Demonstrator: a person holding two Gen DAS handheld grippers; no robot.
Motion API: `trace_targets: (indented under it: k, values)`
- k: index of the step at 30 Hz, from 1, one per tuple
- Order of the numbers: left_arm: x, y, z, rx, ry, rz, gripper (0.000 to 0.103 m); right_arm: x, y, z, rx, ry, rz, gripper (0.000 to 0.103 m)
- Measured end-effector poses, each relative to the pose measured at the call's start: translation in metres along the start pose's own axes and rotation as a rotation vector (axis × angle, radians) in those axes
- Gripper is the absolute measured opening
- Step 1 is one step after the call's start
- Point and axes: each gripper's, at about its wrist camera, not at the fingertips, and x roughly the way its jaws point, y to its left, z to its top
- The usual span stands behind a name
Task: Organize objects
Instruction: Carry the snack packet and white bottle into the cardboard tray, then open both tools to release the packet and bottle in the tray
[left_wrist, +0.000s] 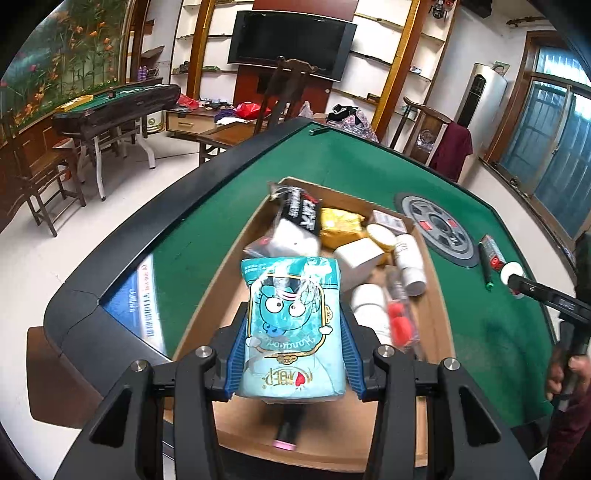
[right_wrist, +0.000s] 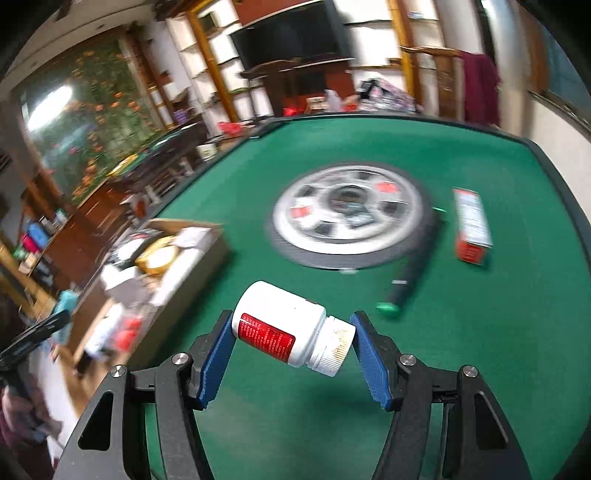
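Crowded box (left_wrist: 229, 258); bare felt (right_wrist: 480, 369) beside it

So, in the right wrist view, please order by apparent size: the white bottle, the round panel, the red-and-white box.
1. round panel, clearly largest.
2. white bottle, though it sits close to the camera in the right gripper, so its lead over the box is unsure.
3. red-and-white box, farther away.

A dark television (left_wrist: 291, 42) hangs at twelve o'clock, a white tower fan (left_wrist: 484, 98) at two, a flower mural (left_wrist: 62, 59) at ten.
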Motion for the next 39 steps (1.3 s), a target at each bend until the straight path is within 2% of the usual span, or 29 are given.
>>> trace_targets:
  k: [5, 10, 15, 22, 28, 30, 32, 35, 37, 39]
  values:
    - [0.016, 0.012, 0.003, 0.012, 0.031, 0.026, 0.044, 0.001, 0.07, -0.005, -0.114, 0.021, 0.09, 0.068]
    - [0.03, 0.015, 0.0, 0.031, 0.058, 0.015, 0.044, 0.014, 0.134, -0.018, -0.232, 0.063, 0.167, 0.068]
    - [0.038, 0.012, -0.001, 0.057, 0.06, 0.034, 0.045, 0.032, 0.177, -0.036, -0.342, 0.108, 0.18, 0.068]
    - [0.041, 0.009, 0.001, 0.072, 0.05, 0.03, 0.047, 0.05, 0.207, -0.061, -0.453, 0.156, 0.148, 0.069]
    - [0.036, 0.012, 0.001, 0.046, 0.037, 0.011, 0.051, 0.055, 0.216, -0.072, -0.505, 0.17, 0.126, 0.069]
    - [0.032, 0.012, 0.002, 0.038, 0.026, 0.009, 0.058, 0.055, 0.218, -0.075, -0.524, 0.165, 0.109, 0.069]
    - [0.025, 0.012, 0.003, 0.035, 0.007, 0.009, 0.069, 0.053, 0.219, -0.076, -0.54, 0.158, 0.091, 0.069]
    - [0.015, 0.011, 0.006, 0.026, -0.015, -0.001, 0.077, 0.05, 0.222, -0.079, -0.555, 0.145, 0.074, 0.069]
    - [0.009, 0.01, 0.008, 0.014, -0.026, -0.01, 0.08, 0.046, 0.223, -0.079, -0.557, 0.137, 0.072, 0.072]
    - [0.002, 0.011, 0.008, -0.001, -0.035, -0.017, 0.081, 0.041, 0.223, -0.077, -0.557, 0.121, 0.072, 0.08]
